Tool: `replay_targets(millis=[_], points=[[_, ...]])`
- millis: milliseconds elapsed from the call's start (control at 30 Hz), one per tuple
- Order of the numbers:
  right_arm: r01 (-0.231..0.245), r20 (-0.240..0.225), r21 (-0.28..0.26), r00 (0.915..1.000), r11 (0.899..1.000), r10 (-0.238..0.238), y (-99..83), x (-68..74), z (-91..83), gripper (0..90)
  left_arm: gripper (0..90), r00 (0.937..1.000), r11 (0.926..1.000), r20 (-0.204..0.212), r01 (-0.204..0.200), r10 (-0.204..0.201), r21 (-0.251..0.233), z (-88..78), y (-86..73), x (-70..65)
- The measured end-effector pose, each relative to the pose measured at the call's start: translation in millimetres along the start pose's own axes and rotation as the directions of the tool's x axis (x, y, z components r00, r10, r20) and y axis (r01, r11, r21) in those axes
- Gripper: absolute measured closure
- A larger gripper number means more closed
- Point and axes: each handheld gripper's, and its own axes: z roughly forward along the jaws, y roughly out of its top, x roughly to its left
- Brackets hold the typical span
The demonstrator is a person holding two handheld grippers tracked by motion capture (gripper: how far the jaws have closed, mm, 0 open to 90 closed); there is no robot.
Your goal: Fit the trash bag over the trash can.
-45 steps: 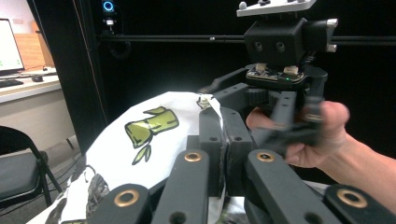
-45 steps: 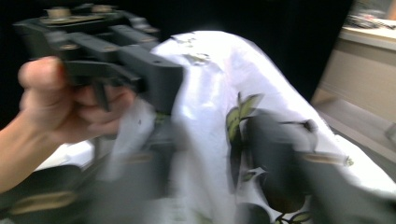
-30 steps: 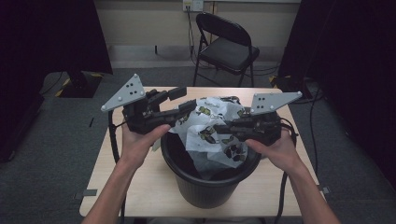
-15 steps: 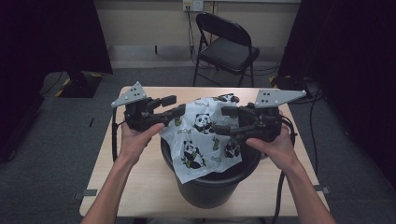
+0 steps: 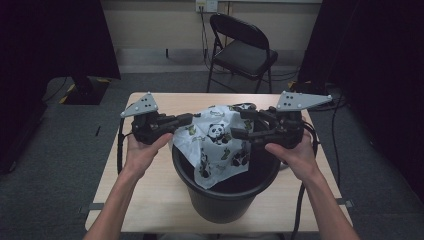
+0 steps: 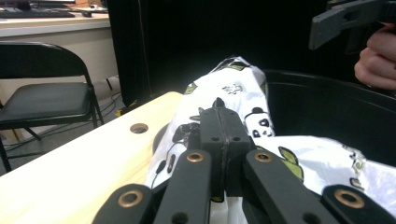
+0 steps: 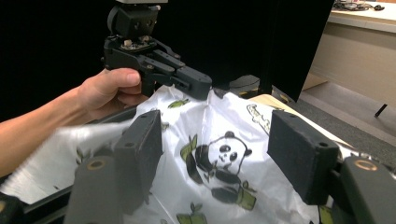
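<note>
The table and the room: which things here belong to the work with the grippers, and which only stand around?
In the work:
panda-print bag, pinched by the left gripper
black bin, bag draped over its rim
right gripper, open over the bag

Only around:
folding chair
wall outlet

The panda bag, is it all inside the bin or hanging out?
Partly out: the panda bag drapes over the black bin's left rim, pinched by the left gripper.

Panda-print bag [image 5: 216, 142] draped over black bin [image 5: 225, 200], left gripper [image 5: 187, 120] pinching it, right gripper [image 5: 239, 122] beside
</note>
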Motion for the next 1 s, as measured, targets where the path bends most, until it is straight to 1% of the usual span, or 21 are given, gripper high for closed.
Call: replay_targets(millis=[33,67,100,133,267,300,367,400,433,467,500,533,567,600,667,733,800,833,900,933,1000], points=[[0.0,0.0,0.0,1.0,1.0,0.0,0.0,0.0,0.0,34.9,90.0,1.0,1.0,-0.005,-0.002,0.002,-0.01,-0.9,1.5,-3.4],[0.0,0.004,-0.004,1.0,1.0,0.0,0.2,-0.1,-0.6,34.9,90.0,1.0,0.9992,0.008,-0.005,0.005,-0.039,-1.8,5.8,-10.3],[0.0,0.004,-0.004,1.0,1.0,0.0,0.2,-0.1,-0.6,34.9,90.0,1.0,0.9992,0.008,-0.005,0.005,-0.039,-1.8,5.8,-10.3],[-0.002,0.005,-0.004,1.0,1.0,0.002,0.4,-0.5,-0.6,34.8,90.0,0.9997,0.9984,0.016,-0.017,0.018,-0.054,-1.3,10.3,-16.6],[-0.008,0.01,-0.018,0.9999,1.0,0.008,1.6,-1.2,-1.4,34.9,90.0,0.9964,0.9947,0.038,-0.073,0.076,-0.073,5.8,27.5,-39.9],[-0.006,0.011,-0.019,0.9999,1.0,0.006,1.6,-0.8,-1.6,34.9,90.0,0.9958,0.9936,0.038,-0.081,0.084,-0.079,8.1,31.7,-45.3],[-0.005,0.012,-0.022,0.9999,1.0,0.005,1.7,-0.3,-2.0,34.9,90.0,0.9937,0.992,0.064,-0.086,0.092,-0.093,13.2,39.2,-55.4],[-0.003,0.013,-0.024,0.9999,1.0,0.004,1.7,-0.2,-2.5,34.9,90.0,0.9918,0.9909,0.068,-0.102,0.108,-0.089,15.9,42.0,-60.4],[-0.004,0.015,-0.028,0.9999,1.0,0.004,1.6,-0.1,-3.0,34.9,90.0,0.9898,0.9892,0.059,-0.125,0.13,-0.076,18.1,43.4,-64.4],[-0.005,0.016,-0.033,0.9999,0.999,0.006,1.6,0.2,-4.5,34.9,90.0,0.9795,0.9796,0.017,-0.201,0.201,-0.013,23.4,42.6,-70.9],[-0.005,0.016,-0.033,0.9999,0.999,0.006,1.6,0.2,-4.5,34.9,90.0,0.9795,0.9796,0.017,-0.201,0.201,-0.013,23.4,42.6,-70.9],[-0.005,0.016,-0.033,0.9999,0.999,0.006,1.5,0.3,-4.9,34.9,90.0,0.9775,0.977,0.024,-0.21,0.209,0.036,26.3,40.4,-70.5],[-0.001,0.018,-0.034,0.9998,0.999,0.001,1.3,0.5,-6.0,34.8,88.7,0.9775,0.9766,0.04,-0.209,0.207,0.05,26.5,39.9,-69.7],[-0.001,0.018,-0.034,0.9998,0.999,0.001,1.3,0.5,-6.0,34.8,88.7,0.9781,0.9784,0.048,-0.204,0.203,0.032,24.4,39.9,-69.4],[-0.003,0.022,-0.033,0.9998,0.999,0.003,1.0,-0.1,-6.3,34.3,80.9,0.9844,0.9863,0.062,-0.165,0.164,0.003,18.8,41.4,-66.7],[-0.005,0.025,-0.031,0.9997,1.0,0.006,0.7,-1.1,-6.4,34.2,69.9,0.9864,0.988,0.055,-0.154,0.155,-0.013,13.9,40.6,-63.3],[-0.005,0.027,-0.03,0.9996,1.0,0.006,0.8,-1.6,-6.2,34.1,64.9,0.9896,0.9911,0.057,-0.131,0.132,-0.024,9.5,38.5,-57.3],[-0.006,0.028,-0.032,0.9996,0.999,0.007,0.9,-1.9,-6.1,34.1,60.3,0.9909,0.9919,0.054,-0.121,0.123,-0.038,6.9,37.2,-54.0],[-0.008,0.027,-0.033,0.9996,0.999,0.009,0.8,-1.9,-5.4,34.0,51.9,0.9953,0.9948,0.045,-0.083,0.085,-0.059,1.1,34.5,-46.9],[-0.007,0.028,-0.031,0.9996,0.999,0.008,0.9,-1.6,-4.4,33.9,49.4,0.9971,0.9956,0.042,-0.061,0.064,-0.071,-1.4,33.3,-43.7],[-0.005,0.028,-0.028,0.9996,1.0,0.005,0.9,-1.4,-3.9,33.9,48.1,0.9986,0.9947,0.048,-0.016,0.021,-0.102,-9.7,30.2,-32.8]])
